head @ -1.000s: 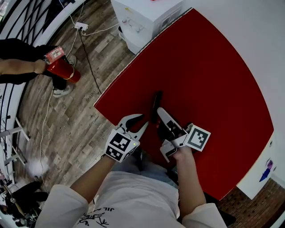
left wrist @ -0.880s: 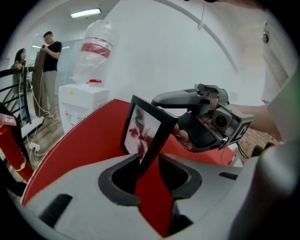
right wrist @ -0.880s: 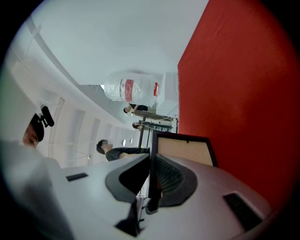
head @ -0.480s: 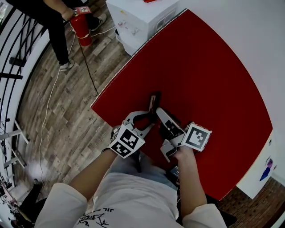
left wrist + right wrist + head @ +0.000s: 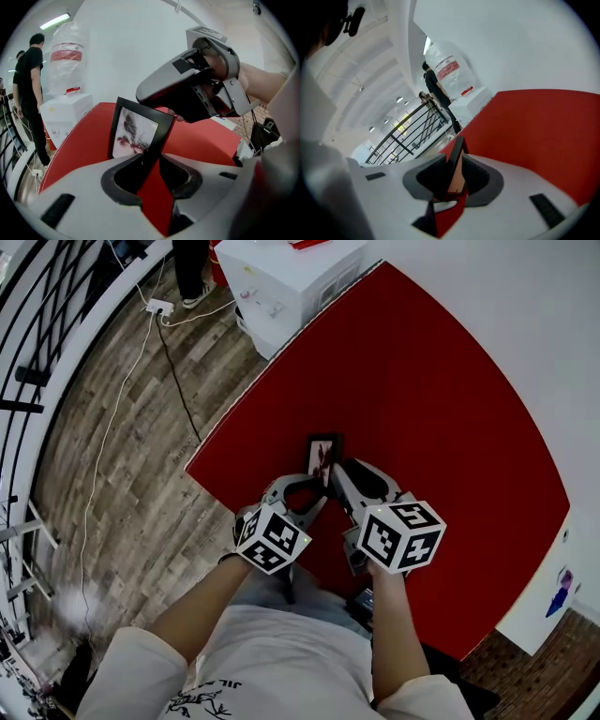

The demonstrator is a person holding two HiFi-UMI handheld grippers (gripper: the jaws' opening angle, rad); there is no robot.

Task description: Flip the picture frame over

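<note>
Red table (image 5: 450, 409) lies beneath picture frame (image 5: 323, 454), lower edge hidden inside right tool (image 5: 339, 472).

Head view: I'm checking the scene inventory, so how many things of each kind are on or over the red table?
Picture frame: 1
Grippers: 2, the left gripper, whose jaws have just been opening and stand apart with the frame's corner between them, and the right gripper, clamped on its edge
Total: 3
</note>
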